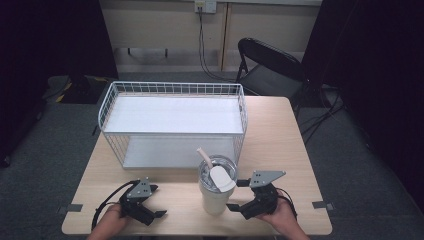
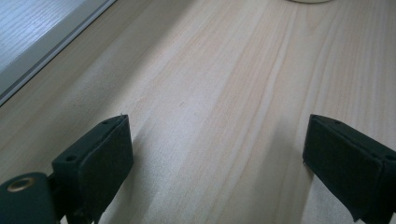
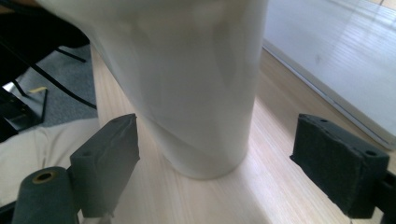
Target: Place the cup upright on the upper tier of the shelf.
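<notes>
Two tiers make up the white wire rack (image 1: 172, 120) at the back of the wooden table (image 1: 280, 145). Just before its front right corner stands a cream tumbler (image 1: 216, 192), upright, lidded, with a straw. The right gripper (image 1: 239, 196) is spread wide beside the tumbler's base, touching nothing. The left gripper (image 1: 156, 201) gapes equally wide over bare wood, holding nothing.

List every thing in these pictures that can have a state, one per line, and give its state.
Tumbler: upright on the table, lid on, straw in.
Right gripper: jaws open either side of the tumbler's base, not touching it.
Left gripper: jaws open over bare table, holding nothing.
Wire shelf rack: upright, both shelves bare.
Folding chair: unfolded, behind the table.
</notes>
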The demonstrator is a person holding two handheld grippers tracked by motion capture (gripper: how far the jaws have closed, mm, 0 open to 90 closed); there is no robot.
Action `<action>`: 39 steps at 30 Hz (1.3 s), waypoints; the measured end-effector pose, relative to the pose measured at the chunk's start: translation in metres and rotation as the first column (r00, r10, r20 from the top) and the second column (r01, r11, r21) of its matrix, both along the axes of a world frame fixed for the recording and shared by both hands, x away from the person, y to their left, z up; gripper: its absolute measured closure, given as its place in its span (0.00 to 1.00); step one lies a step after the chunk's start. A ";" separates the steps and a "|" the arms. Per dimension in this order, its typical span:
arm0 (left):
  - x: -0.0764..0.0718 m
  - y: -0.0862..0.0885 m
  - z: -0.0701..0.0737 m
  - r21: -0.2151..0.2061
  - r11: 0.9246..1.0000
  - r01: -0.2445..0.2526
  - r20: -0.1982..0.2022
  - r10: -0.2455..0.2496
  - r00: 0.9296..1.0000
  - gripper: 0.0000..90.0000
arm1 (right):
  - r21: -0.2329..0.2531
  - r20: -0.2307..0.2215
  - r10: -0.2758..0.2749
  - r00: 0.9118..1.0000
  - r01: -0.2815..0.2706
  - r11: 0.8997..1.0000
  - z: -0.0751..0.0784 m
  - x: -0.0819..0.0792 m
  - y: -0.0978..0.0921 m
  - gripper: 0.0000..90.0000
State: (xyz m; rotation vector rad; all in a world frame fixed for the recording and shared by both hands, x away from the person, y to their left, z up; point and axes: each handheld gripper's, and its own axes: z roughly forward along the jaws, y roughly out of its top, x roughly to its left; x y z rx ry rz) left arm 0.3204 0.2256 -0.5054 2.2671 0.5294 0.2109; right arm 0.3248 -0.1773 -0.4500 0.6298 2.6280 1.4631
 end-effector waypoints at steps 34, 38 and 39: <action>0.000 0.000 0.000 0.006 1.000 0.001 0.003 -0.001 1.000 0.08 | 0.111 0.031 0.029 0.999 -0.032 0.993 0.008 -0.001 0.024 0.13; 0.000 0.000 0.000 0.006 1.000 0.002 0.003 -0.002 1.000 0.08 | 0.121 0.035 0.022 0.999 -0.026 0.992 0.007 -0.001 0.026 0.12; 0.000 0.000 0.000 0.007 1.000 0.003 0.003 -0.003 1.000 0.08 | 0.123 0.034 0.022 0.999 -0.026 0.992 0.007 -0.001 0.026 0.12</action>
